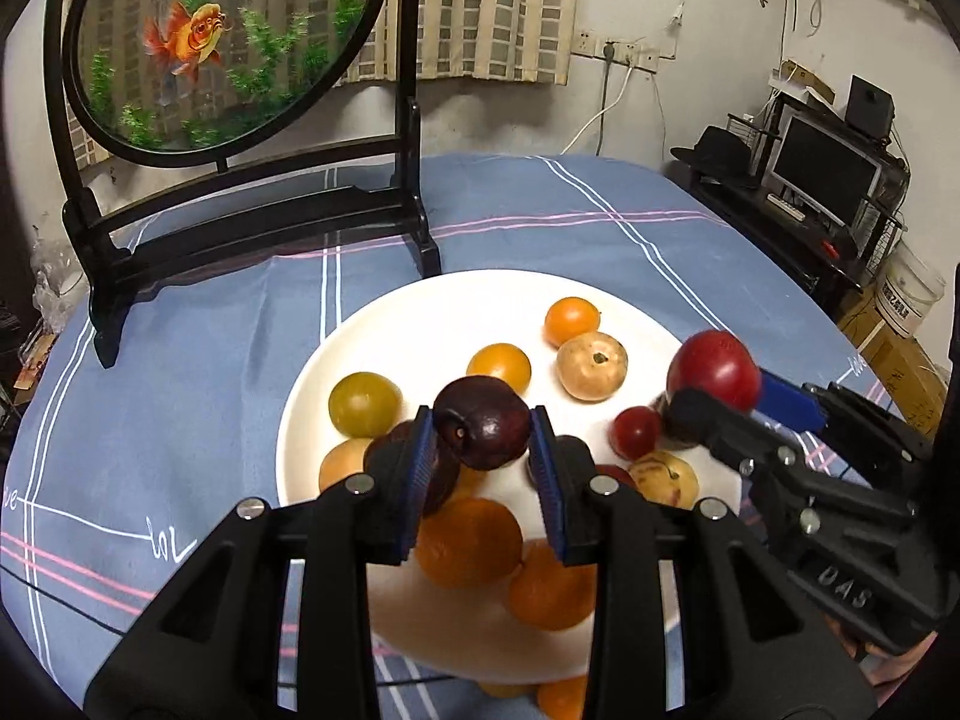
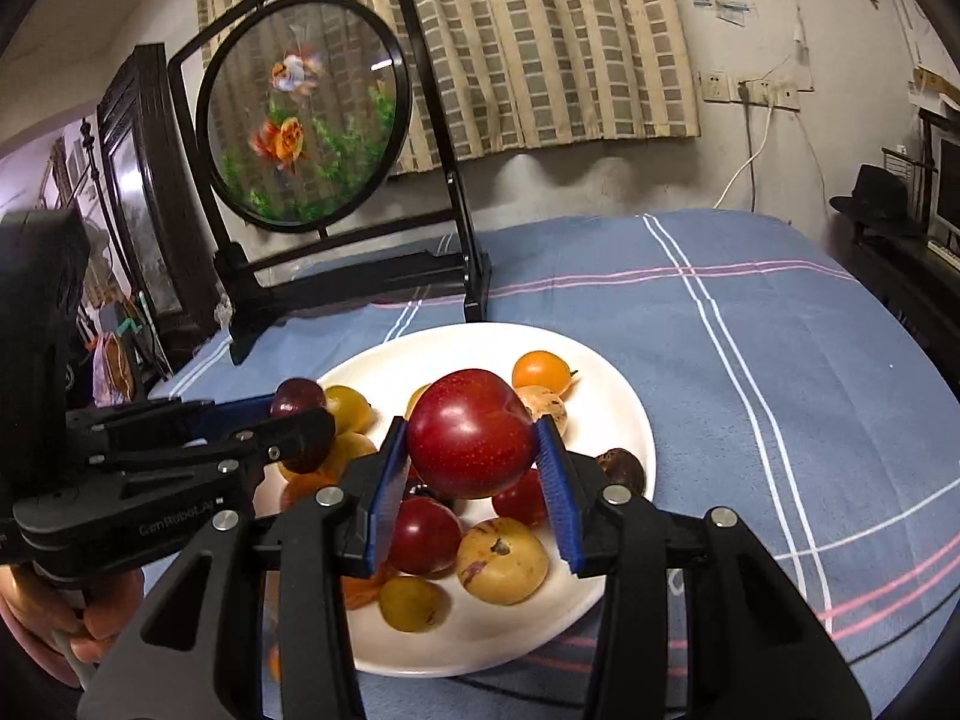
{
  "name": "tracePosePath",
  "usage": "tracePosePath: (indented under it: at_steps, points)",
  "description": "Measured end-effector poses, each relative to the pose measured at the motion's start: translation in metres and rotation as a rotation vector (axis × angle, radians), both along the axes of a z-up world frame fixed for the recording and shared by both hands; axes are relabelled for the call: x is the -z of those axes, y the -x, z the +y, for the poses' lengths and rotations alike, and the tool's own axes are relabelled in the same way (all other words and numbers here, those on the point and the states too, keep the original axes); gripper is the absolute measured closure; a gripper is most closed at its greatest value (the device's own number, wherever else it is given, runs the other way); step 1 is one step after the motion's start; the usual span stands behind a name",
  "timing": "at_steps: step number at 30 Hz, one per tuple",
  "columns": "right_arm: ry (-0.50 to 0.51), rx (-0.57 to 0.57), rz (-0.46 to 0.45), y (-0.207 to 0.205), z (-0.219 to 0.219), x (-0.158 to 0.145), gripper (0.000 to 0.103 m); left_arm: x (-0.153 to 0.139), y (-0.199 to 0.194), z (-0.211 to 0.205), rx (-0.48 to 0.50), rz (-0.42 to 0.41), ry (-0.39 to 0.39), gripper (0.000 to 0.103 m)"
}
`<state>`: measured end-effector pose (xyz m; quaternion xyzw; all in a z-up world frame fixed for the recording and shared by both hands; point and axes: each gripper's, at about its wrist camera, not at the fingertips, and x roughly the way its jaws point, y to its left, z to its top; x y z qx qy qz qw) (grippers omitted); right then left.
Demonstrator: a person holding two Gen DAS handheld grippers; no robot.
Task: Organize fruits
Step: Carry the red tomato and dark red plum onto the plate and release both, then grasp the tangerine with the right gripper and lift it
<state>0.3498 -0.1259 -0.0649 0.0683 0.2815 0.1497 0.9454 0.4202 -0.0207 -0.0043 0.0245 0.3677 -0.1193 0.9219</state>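
My left gripper [image 1: 483, 441] is shut on a dark purple plum [image 1: 483, 429], held above a white plate [image 1: 420, 312] on the blue tablecloth. My right gripper [image 2: 471, 462] is shut on a bright red plum [image 2: 471, 432] over the same plate [image 2: 624, 396]. Each gripper shows in the other's view: the right gripper [image 1: 708, 399] with its red plum [image 1: 714, 369] at the right, the left gripper [image 2: 300, 420] with its dark plum [image 2: 298, 397] at the left. On the plate lie several fruits: orange, yellow, tan and red ones, partly hidden behind the fingers.
A black wooden stand with a round goldfish screen [image 1: 222, 42] rises behind the plate on the left. The striped blue tablecloth [image 2: 750, 360] spreads to the right. A black hat [image 1: 720, 147] and a monitor [image 1: 825, 174] sit beyond the table's right edge.
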Motion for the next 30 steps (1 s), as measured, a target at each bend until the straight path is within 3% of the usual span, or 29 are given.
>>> tracePosePath:
  at_steps: [3, 6, 12, 17, 22, 26, 30]
  points:
    - [0.000, -0.017, 0.006, -0.003, 0.001, 0.003, 0.058, 0.001, -0.004, -0.001, -0.016, -0.002, -0.021, 0.069]
    - [0.000, -0.007, -0.018, 0.001, -0.001, 0.001, 0.036, -0.003, 0.000, -0.001, -0.041, -0.029, -0.036, 0.036]
    - [-0.031, -0.019, -0.052, 0.018, -0.008, -0.016, 0.035, -0.028, 0.040, 0.012, -0.081, -0.111, -0.047, 0.011]
    - [-0.050, -0.037, -0.027, 0.043, -0.008, -0.031, 0.035, -0.034, 0.085, 0.052, -0.171, -0.129, -0.009, 0.003]
    - [-0.027, -0.088, 0.021, 0.076, 0.010, -0.025, 0.035, 0.000, 0.124, 0.094, -0.313, -0.071, 0.072, 0.003]
    - [0.064, -0.137, 0.077, 0.095, 0.032, -0.005, 0.035, 0.020, 0.130, 0.109, -0.424, -0.012, -0.007, 0.003]
    - [0.088, -0.170, 0.158, 0.095, 0.046, 0.013, 0.035, 0.013, 0.135, 0.113, -0.454, -0.035, 0.007, 0.003]
